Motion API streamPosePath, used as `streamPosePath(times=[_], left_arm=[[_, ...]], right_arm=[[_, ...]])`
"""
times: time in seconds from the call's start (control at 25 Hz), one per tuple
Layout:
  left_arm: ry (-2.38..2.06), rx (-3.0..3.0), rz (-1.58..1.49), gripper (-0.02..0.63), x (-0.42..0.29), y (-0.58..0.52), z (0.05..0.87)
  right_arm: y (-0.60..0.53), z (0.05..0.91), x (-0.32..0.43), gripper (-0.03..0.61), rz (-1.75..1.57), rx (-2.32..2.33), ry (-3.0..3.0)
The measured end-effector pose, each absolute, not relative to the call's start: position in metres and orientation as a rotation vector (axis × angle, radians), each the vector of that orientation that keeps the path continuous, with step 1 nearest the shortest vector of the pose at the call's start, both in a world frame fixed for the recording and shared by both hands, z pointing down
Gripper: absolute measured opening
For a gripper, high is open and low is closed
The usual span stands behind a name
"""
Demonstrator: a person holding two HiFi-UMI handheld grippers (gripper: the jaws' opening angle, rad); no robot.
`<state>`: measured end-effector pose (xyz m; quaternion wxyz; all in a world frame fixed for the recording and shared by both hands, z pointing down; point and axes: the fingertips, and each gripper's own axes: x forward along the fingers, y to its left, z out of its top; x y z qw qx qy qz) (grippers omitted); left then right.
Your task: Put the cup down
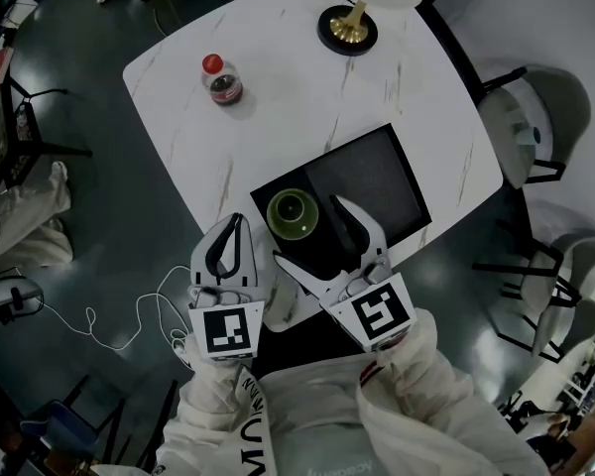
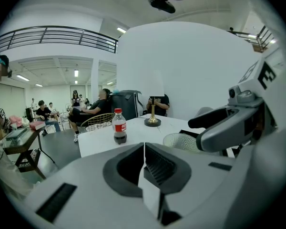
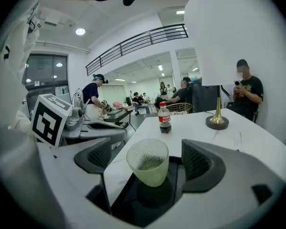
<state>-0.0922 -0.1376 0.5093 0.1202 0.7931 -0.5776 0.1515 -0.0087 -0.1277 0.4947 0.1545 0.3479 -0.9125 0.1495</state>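
- The cup (image 1: 294, 213) is pale green with a pebbled wall. It stands upright on the near left corner of a dark mat (image 1: 377, 181).
- The mat lies on a white, marble-patterned counter (image 1: 278, 97), close to the edge nearest the person.
- The right claw (image 1: 307, 231) is spread wide, with one jaw on each side of the cup. In the right gripper view a clear gap shows between the cup and each ribbed pad (image 3: 99, 155), so neither jaw touches it.
- The cup rests on the mat by its own weight, and a trace of green shows at its bottom.
- The left claw (image 1: 235, 224) is pressed together with nothing between its jaws. The left gripper view shows the two pads meeting along a single seam.
- The left claw sits just to the left of the cup, over the near edge of the counter and off the mat.
- A small cola bottle (image 1: 221, 79) with a red cap stands upright towards the far left of the counter, well apart from the cup.
- A lamp with a round black base (image 1: 348, 28) and a brass stem stands at the far end of the counter.
- Grey chairs (image 1: 535, 127) stand on the floor to the right of the counter.
- The person's white sleeves (image 1: 416, 385) fill the lower part of the head view behind both claws.
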Motion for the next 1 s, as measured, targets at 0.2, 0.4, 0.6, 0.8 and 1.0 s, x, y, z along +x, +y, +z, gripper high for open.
streamPosePath(times=[0.2, 0.4, 0.6, 0.8, 1.0], left_arm=[[-1.699, 2.343, 0.454, 0.015, -0.097, -0.142, 0.488], [-1.704, 2.371, 0.451, 0.015, -0.097, -0.145, 0.469], [-1.697, 2.391, 0.486, 0.015, -0.098, -0.144, 0.451], [-1.705, 2.416, 0.472, 0.015, -0.097, -0.143, 0.429], [-1.712, 2.442, 0.461, 0.015, -0.092, -0.142, 0.410]], right_arm=[[-0.134, 0.467, -0.008, 0.465, 0.386, 1.019, -2.628], [-0.136, 0.449, -0.003, 0.463, 0.390, 1.037, -2.620], [-0.139, 0.431, 0.006, 0.440, 0.373, 1.084, -2.605], [-0.141, 0.409, 0.013, 0.432, 0.343, 1.123, -2.589], [-0.140, 0.397, 0.017, 0.355, 0.355, 1.140, -2.592]])
